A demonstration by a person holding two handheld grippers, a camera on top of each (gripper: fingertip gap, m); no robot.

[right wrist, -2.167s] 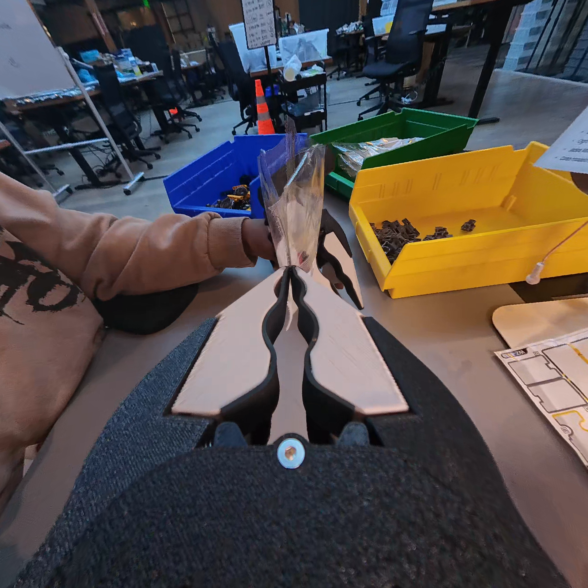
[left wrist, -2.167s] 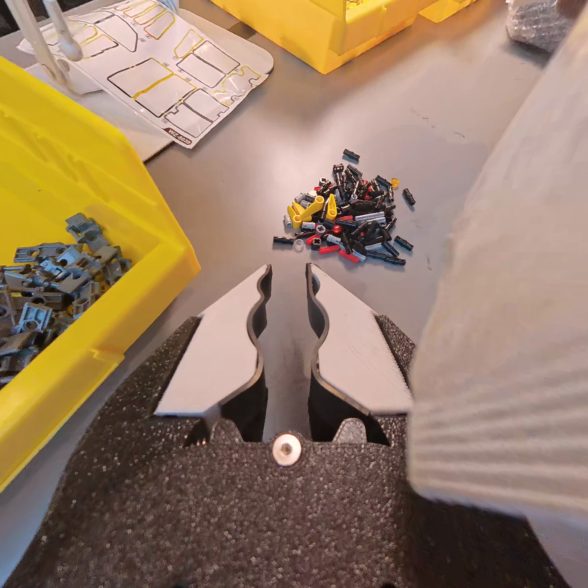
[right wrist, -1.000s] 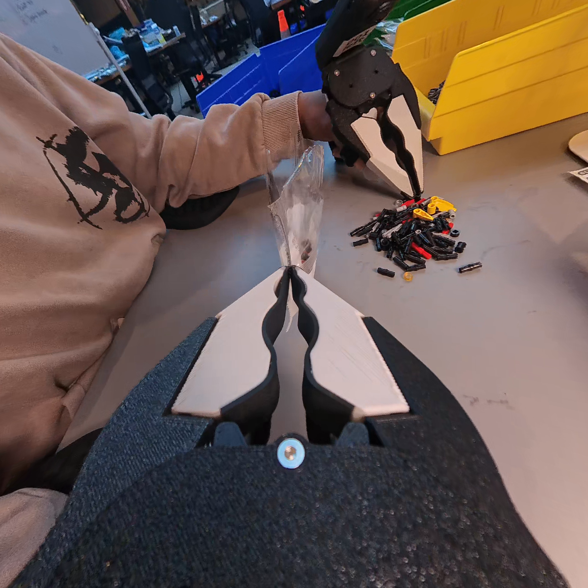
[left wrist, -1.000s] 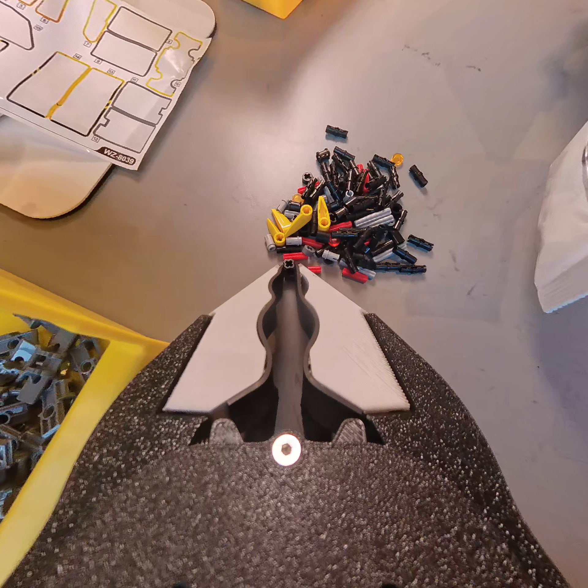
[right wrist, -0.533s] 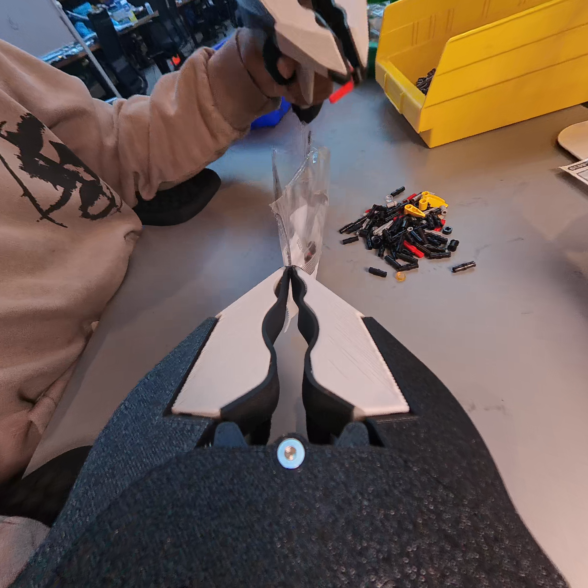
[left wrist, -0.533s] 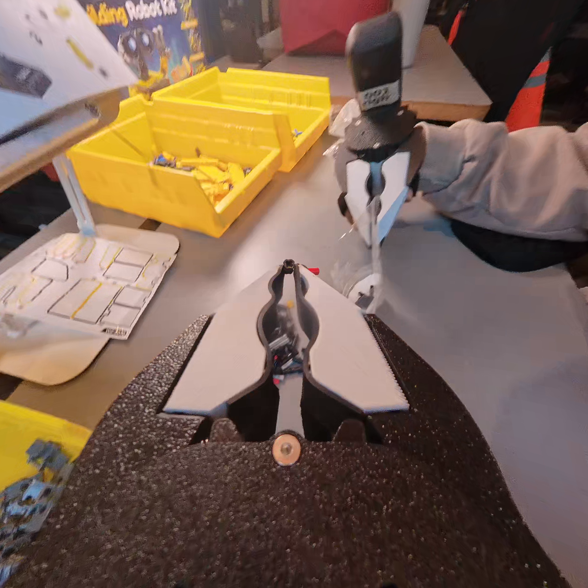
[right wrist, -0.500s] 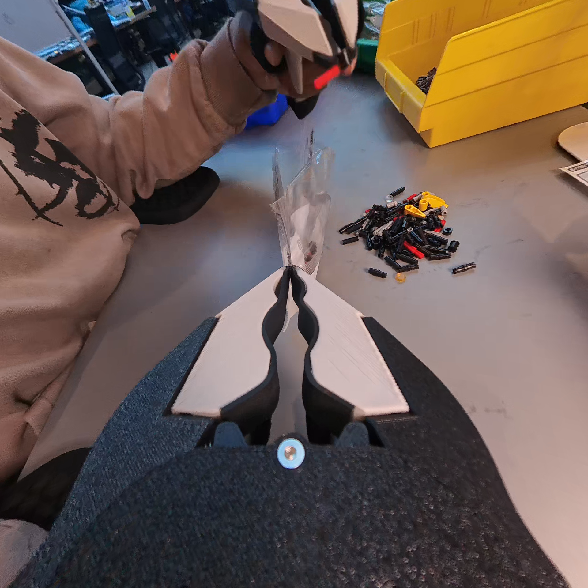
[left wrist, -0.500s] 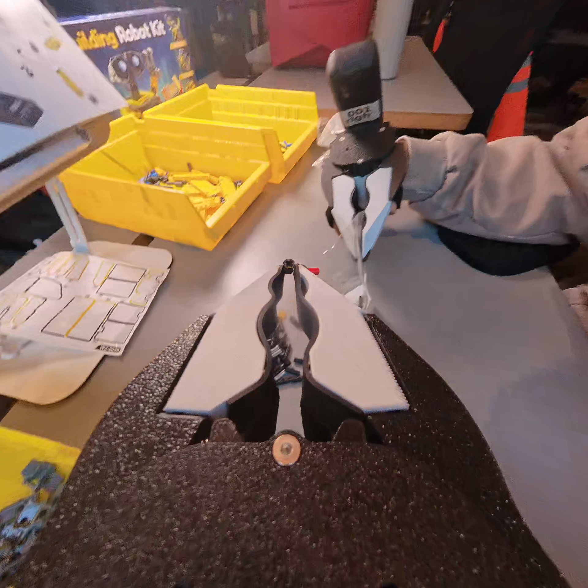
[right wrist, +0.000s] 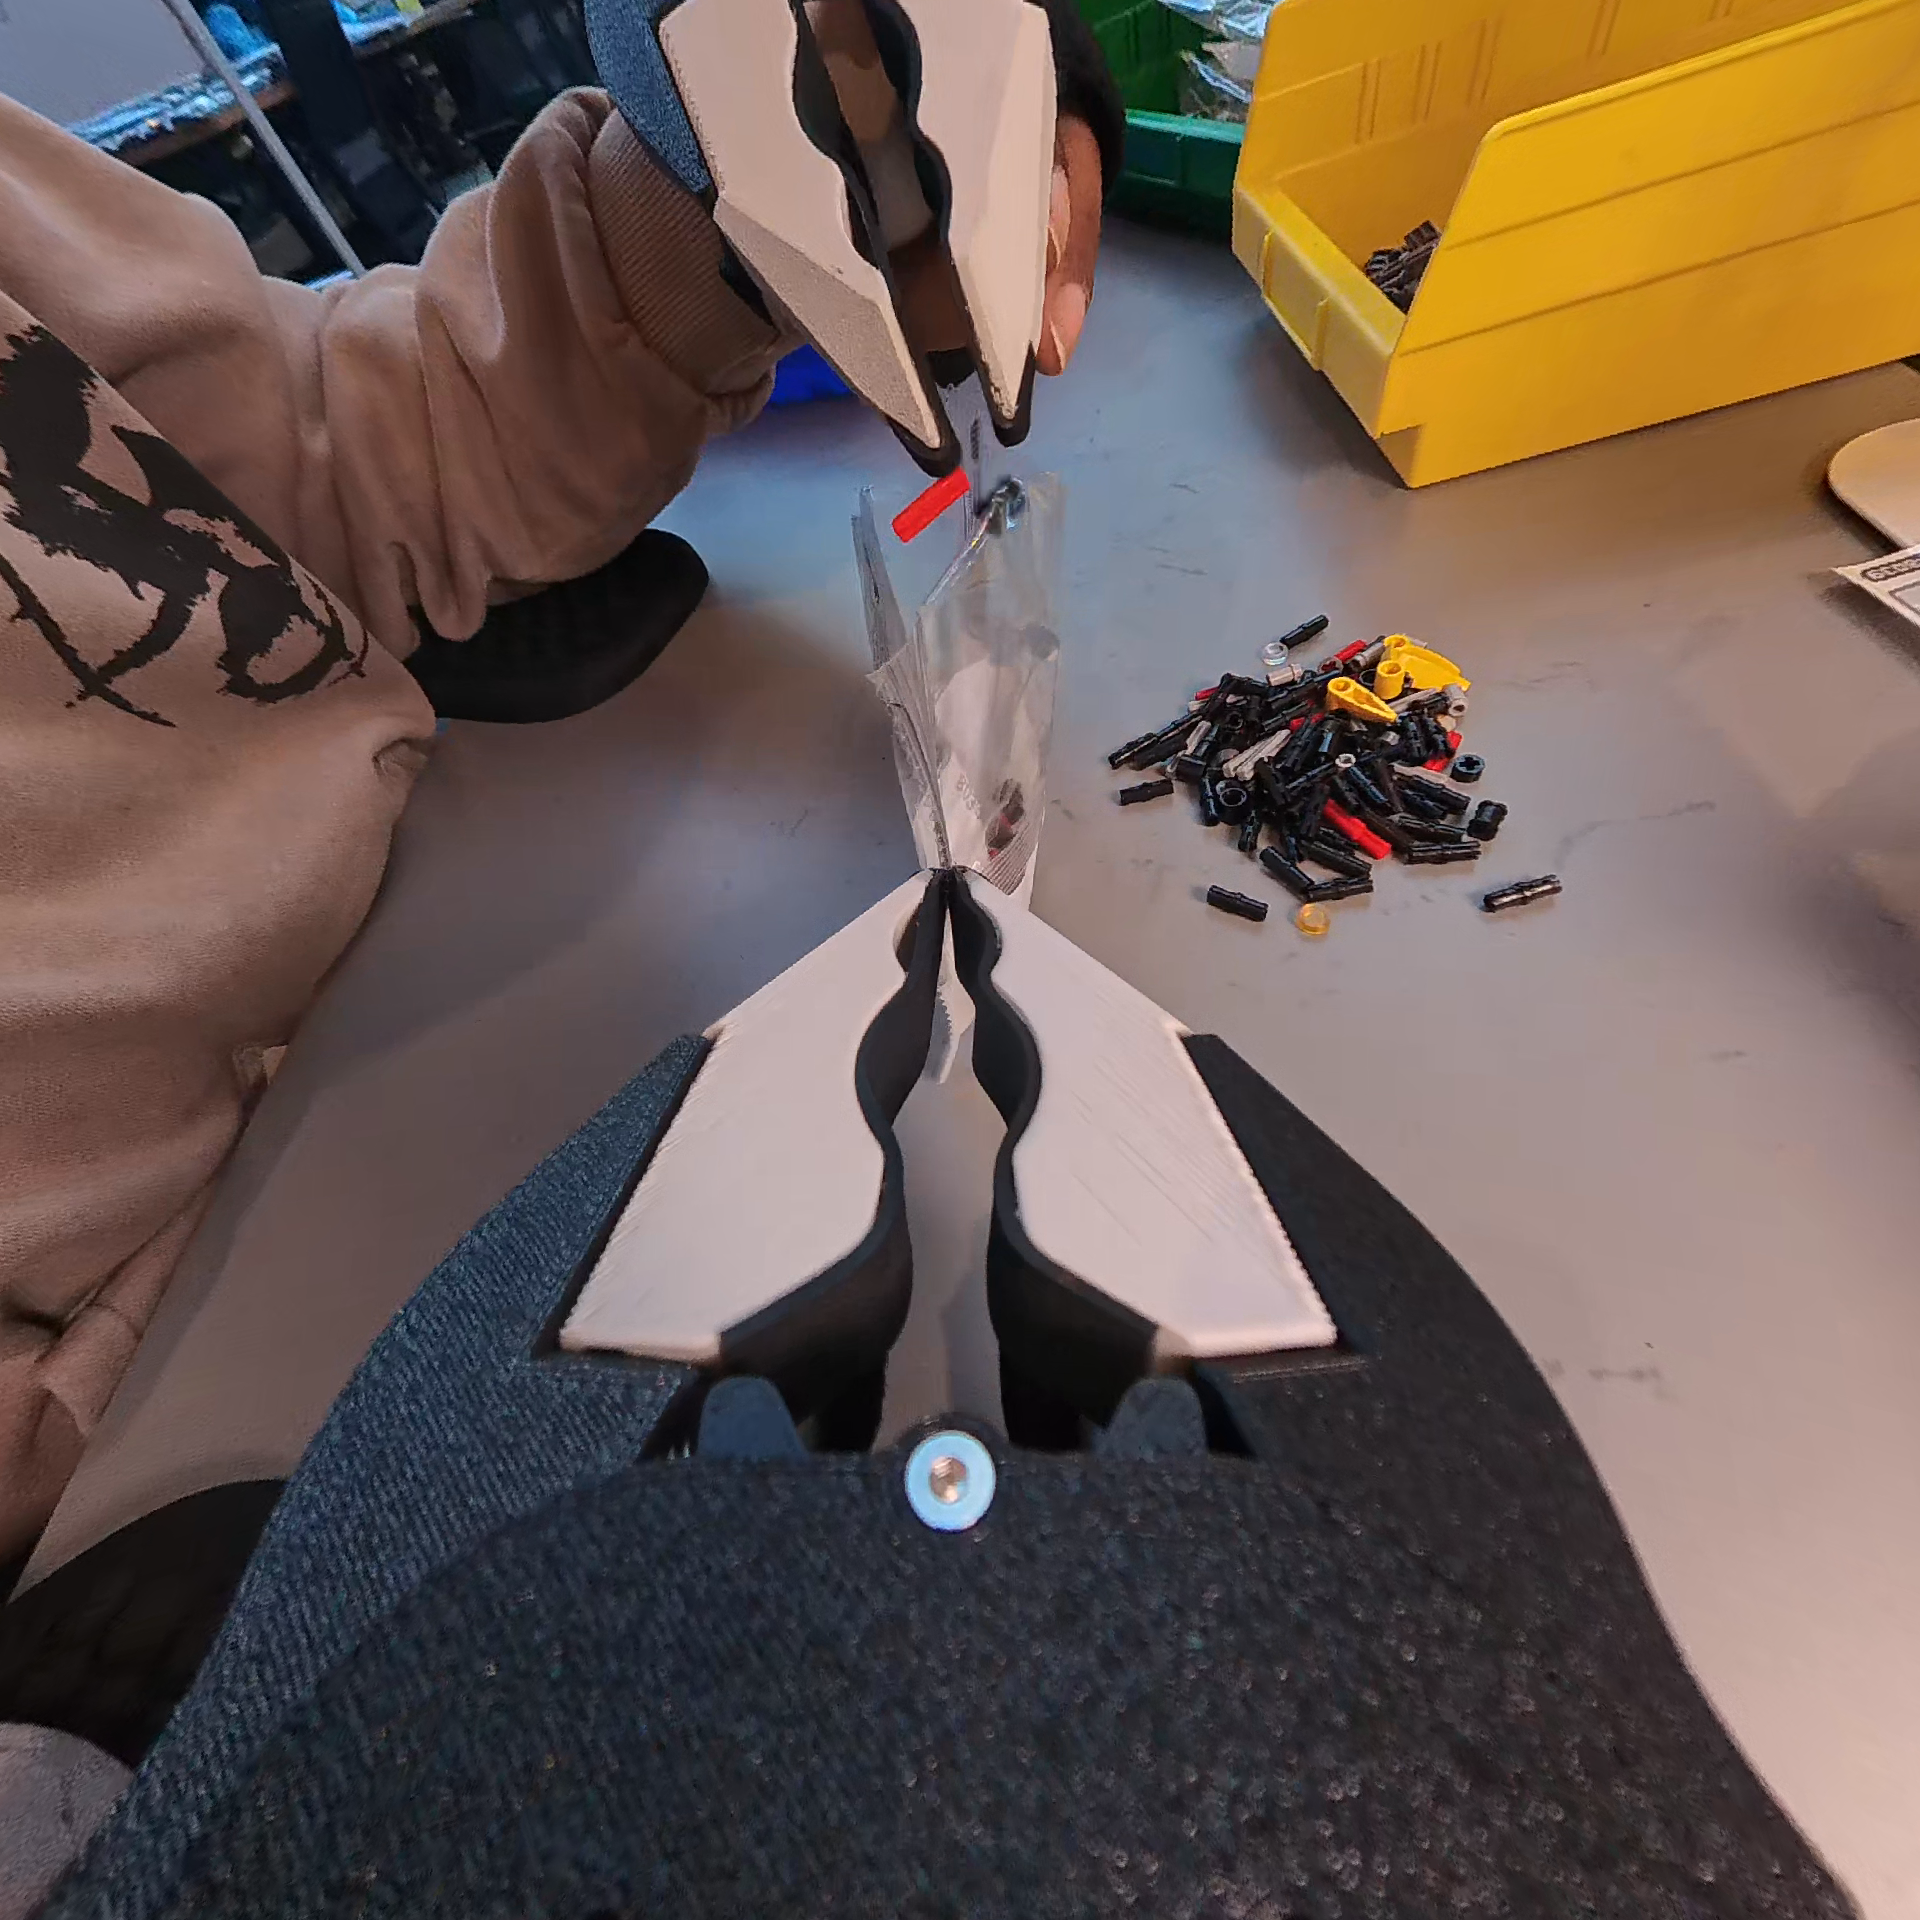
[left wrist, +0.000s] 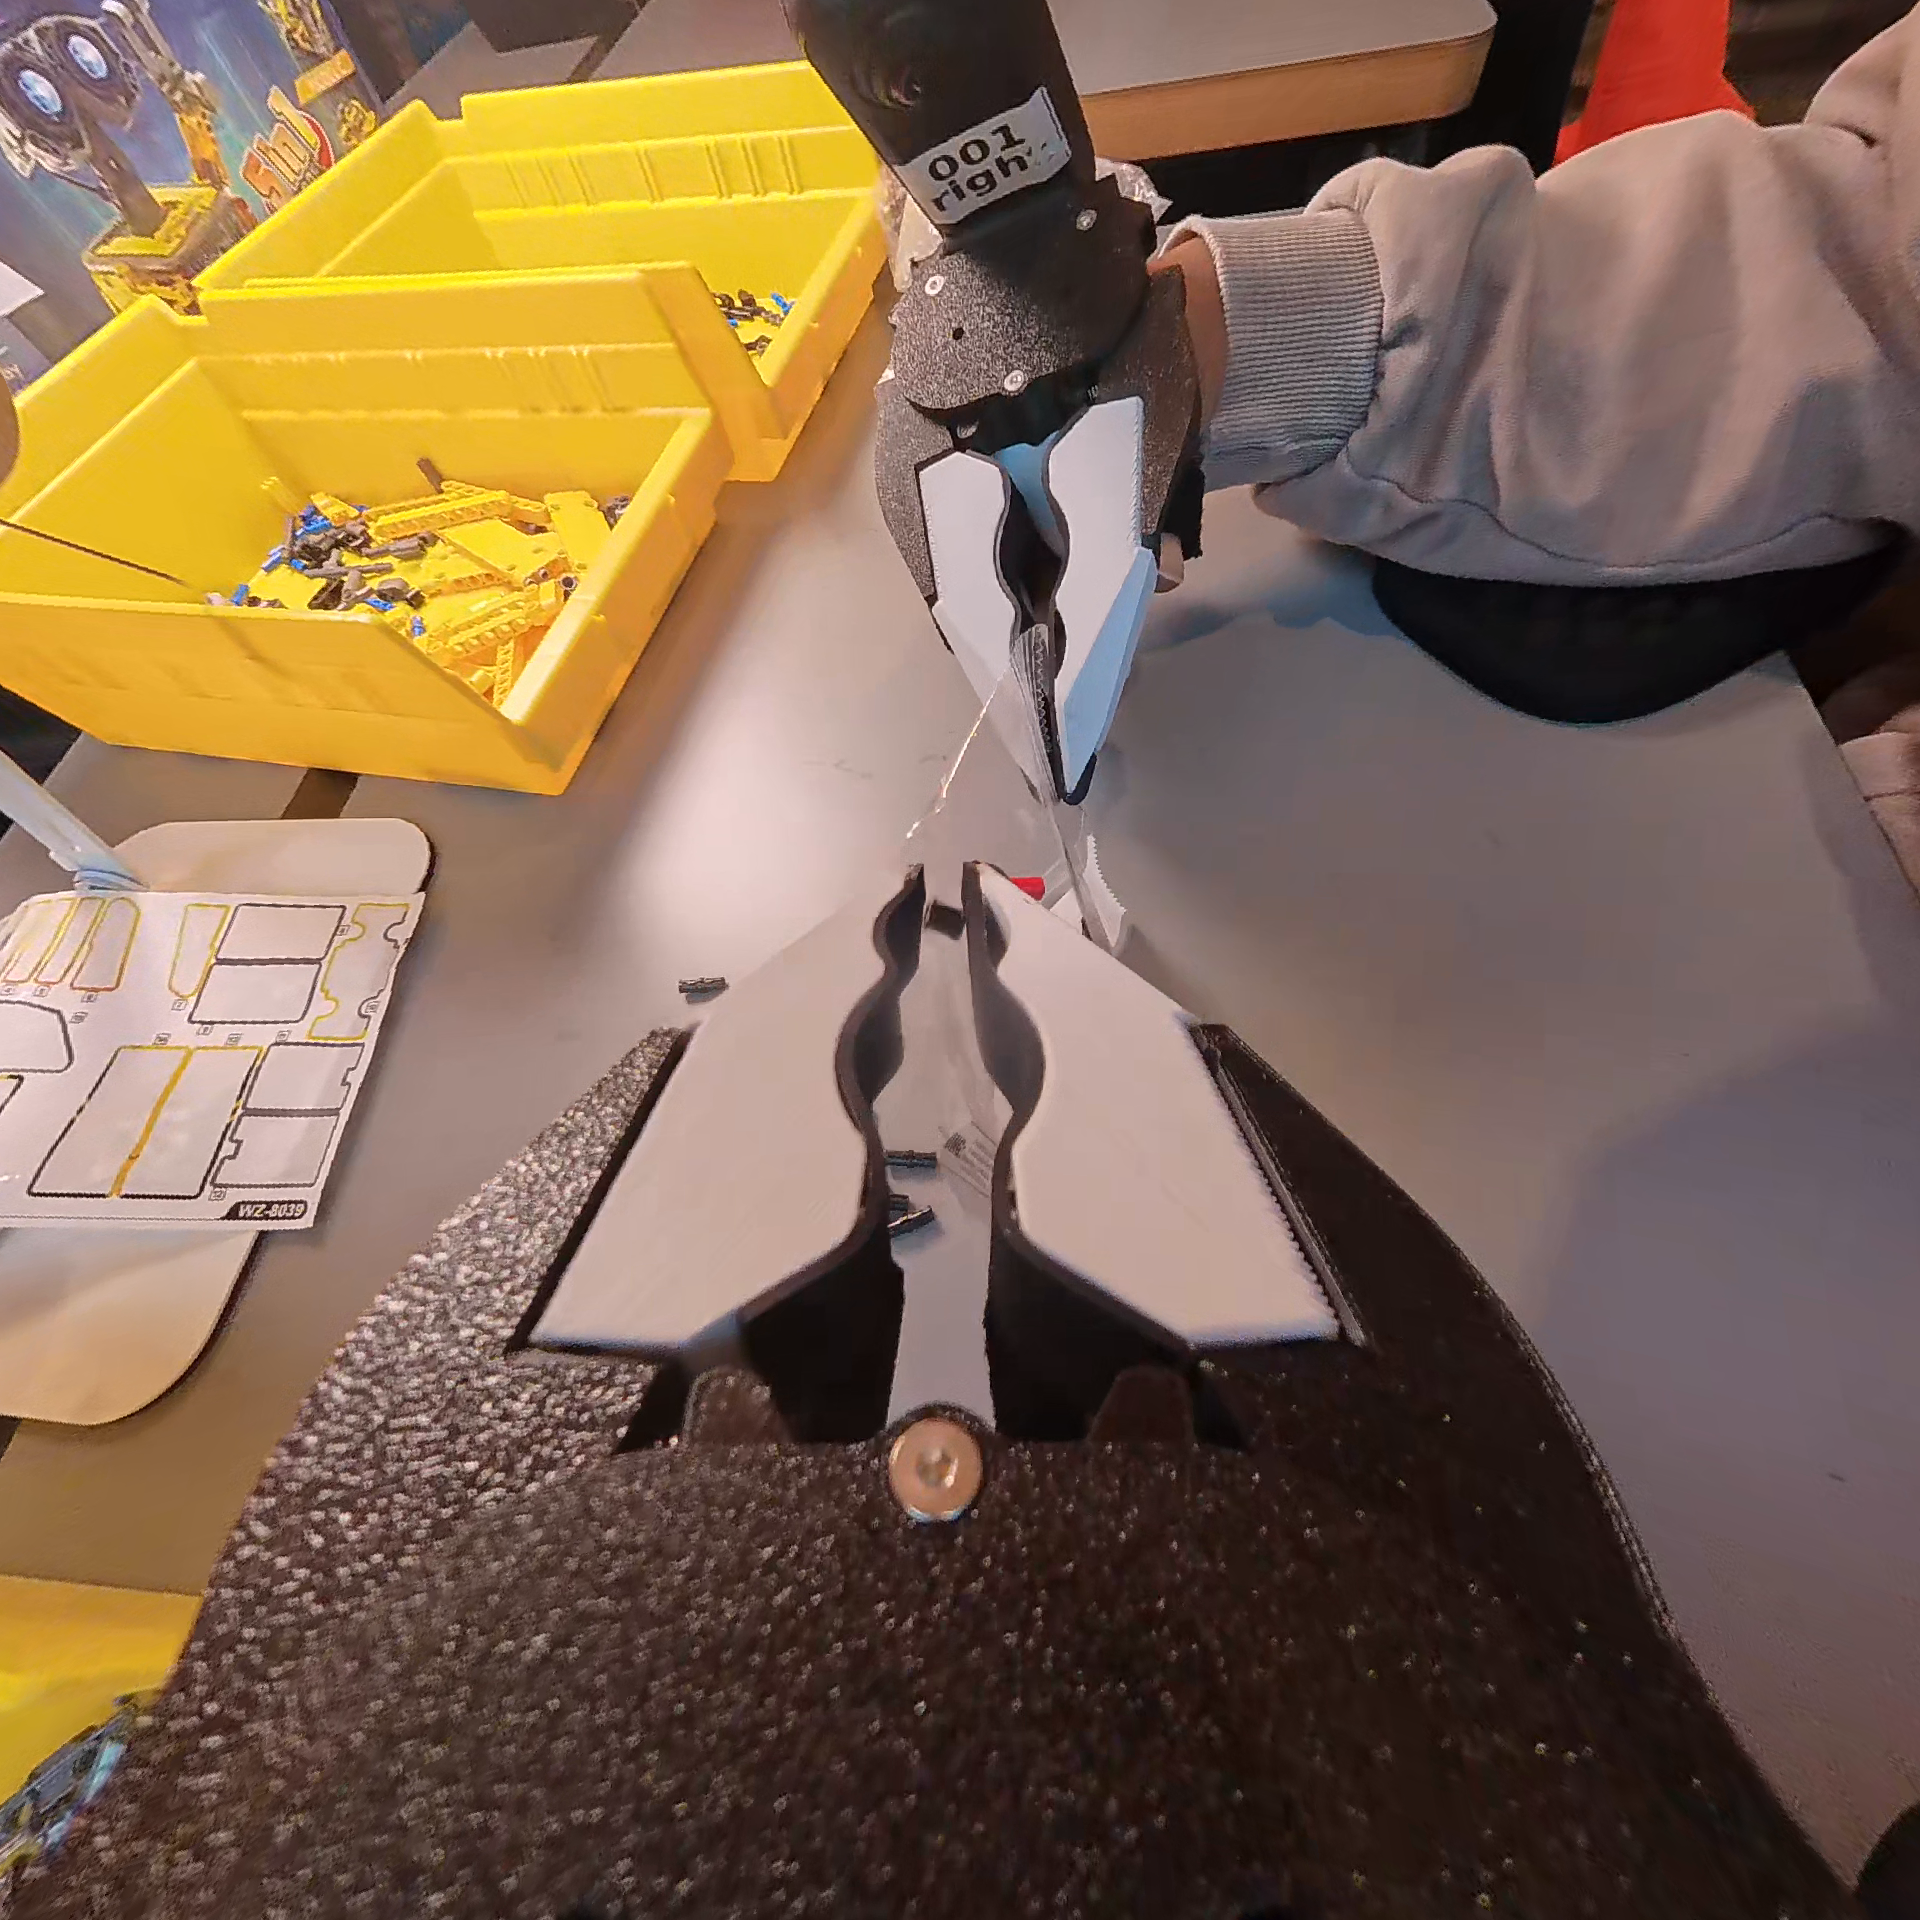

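Chiefly, the relation: the left tool (right wrist: 966, 436) hung directly above the open mouth of the clear bag (right wrist: 987, 686), tips pointing down. The right tool (right wrist: 948, 883) held the same bag from below, tips pointing up.
Bag's long axis: it ran upright between the two tools, pinched end low and mouth high, clear of the table (right wrist: 1558, 1091).
Right tool: pressed together on the bag's lower edge, the film gathered between its tips.
Left tool: narrowly apart at the tips, and nothing looked pinched between them.
At the mouth: a red pin (right wrist: 930, 506) lay tilted just under the left tool's tips. A small black piece (right wrist: 1006, 499) sat beside it at the bag's top edge. I could not tell whether either one touched the tool.
Nearer tool: the left one was closest to both pieces, while the right one touched only the bag.
Pile: the heap of small pieces (right wrist: 1320, 758) lay on the table to the right of the bag and well apart from both tools.
Counts, tools and bag: two tools, one bag.
Counts, loose pieces: one red pin and one black piece at the mouth, and a few dark bits low inside the bag.
Counts, pile: one heap, mostly black with some red, grey and yellow, and too many pieces to count.
Counts, surroundings: one yellow bin (right wrist: 1621, 343) with dark parts behind the heap. The left wrist view showed at least two more yellow bins (left wrist: 312, 665) and one sticker sheet (left wrist: 187, 1060).
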